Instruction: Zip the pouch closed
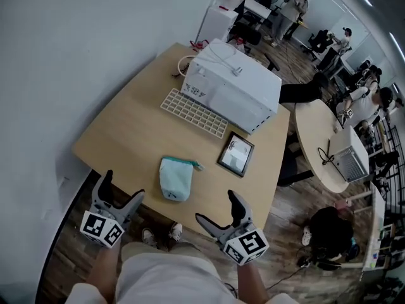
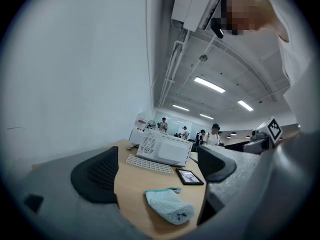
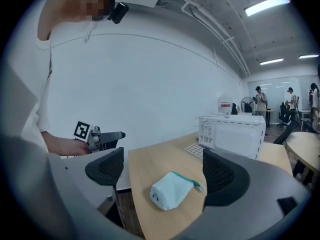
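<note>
The pale mint quilted fabric pouch (image 1: pixel 175 178) lies near the front edge of the light wooden surface (image 1: pixel 126 138) in an open office. Behind it stand a white microwave oven (image 1: pixel 234 87), a white keyboard (image 1: pixel 193 113) and a black-framed tablet (image 1: pixel 236 154). My left claw (image 1: pixel 123 185) and right claw (image 1: pixel 217 208) hover either side of the pouch, both wide and empty.
</note>
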{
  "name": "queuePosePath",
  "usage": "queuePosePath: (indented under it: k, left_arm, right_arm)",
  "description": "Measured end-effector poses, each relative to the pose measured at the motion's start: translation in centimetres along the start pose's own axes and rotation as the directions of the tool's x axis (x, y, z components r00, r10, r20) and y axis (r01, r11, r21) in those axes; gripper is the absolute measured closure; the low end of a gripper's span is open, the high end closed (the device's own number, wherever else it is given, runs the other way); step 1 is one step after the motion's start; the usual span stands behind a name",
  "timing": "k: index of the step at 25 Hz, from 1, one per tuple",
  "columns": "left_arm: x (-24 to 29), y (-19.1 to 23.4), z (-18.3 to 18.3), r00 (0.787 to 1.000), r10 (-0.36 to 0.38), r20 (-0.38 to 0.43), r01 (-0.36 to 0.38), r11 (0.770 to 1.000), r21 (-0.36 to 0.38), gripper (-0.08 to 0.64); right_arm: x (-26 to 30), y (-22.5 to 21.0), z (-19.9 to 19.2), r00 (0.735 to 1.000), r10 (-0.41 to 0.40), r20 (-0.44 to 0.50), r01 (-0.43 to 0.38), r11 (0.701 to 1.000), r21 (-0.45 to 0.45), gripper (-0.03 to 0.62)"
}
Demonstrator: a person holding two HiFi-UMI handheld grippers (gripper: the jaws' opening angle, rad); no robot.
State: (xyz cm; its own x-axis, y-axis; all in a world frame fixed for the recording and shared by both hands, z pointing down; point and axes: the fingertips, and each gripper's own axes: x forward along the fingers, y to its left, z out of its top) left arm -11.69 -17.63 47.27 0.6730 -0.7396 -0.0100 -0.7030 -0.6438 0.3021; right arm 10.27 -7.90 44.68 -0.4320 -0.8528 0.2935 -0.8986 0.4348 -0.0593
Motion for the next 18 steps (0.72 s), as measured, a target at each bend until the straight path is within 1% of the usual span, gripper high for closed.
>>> queuePosePath:
  k: [2, 4, 7, 9, 12, 13, 16, 18]
  left_arm:
    - [1.2, -0.6, 0.5, 1.0, -0.012, -0.004, 0.012, 1.0, 0.003, 0.068]
    - [2.3, -1.0, 1.4, 1.0, -0.026, -0.018, 0.027, 0.999, 0.047, 0.068]
    - [3.5, -0.6, 2.9, 1.0, -0.009, -0.01, 0.01, 0.996, 0.092, 0.069]
    - [4.2, -0.4, 3.0, 1.0, 0.007, -0.011, -0.006, 0.995, 0.099, 0.069]
    - [4.8, -0.6, 2.0, 0.999, 0.019, -0.037, -0.016, 0.996, 0.082, 0.069]
    - [4.9, -0.7, 1.7, 0.999, 0.023, -0.046, -0.019, 0.996, 0.081, 0.069]
    - [4.8, -0.6, 0.9, 0.996, 0.046, -0.07, -0.04, 0.996, 0.084, 0.069]
    - [4.3, -0.4, 0.6, 0.993, 0.071, -0.091, -0.063, 0.994, 0.089, 0.069]
  right_arm:
    - [0.8, -1.5, -0.3, 1.0, 0.008, 0.001, -0.008, 1.0, 0.018, 0.101]
    - [1.5, -3.1, -0.7, 1.0, 0.0, -0.005, 0.0, 1.0, 0.03, 0.101]
    - [2.7, -5.5, -2.0, 0.999, -0.017, -0.027, 0.019, 0.999, 0.051, 0.101]
    - [3.7, -6.9, -3.7, 0.998, -0.012, -0.065, 0.017, 0.997, 0.074, 0.105]
    - [5.7, -8.7, -7.3, 0.989, 0.014, -0.15, 0.002, 0.994, 0.107, 0.136]
    - [6.5, -9.3, -8.6, 0.983, 0.019, -0.181, -0.001, 0.995, 0.1, 0.146]
    - [8.9, -11.1, -12.1, 0.964, 0.013, -0.264, -0.003, 0.999, 0.039, 0.201]
    - [10.6, -12.3, -14.1, 0.951, 0.011, -0.309, -0.005, 1.0, 0.018, 0.221]
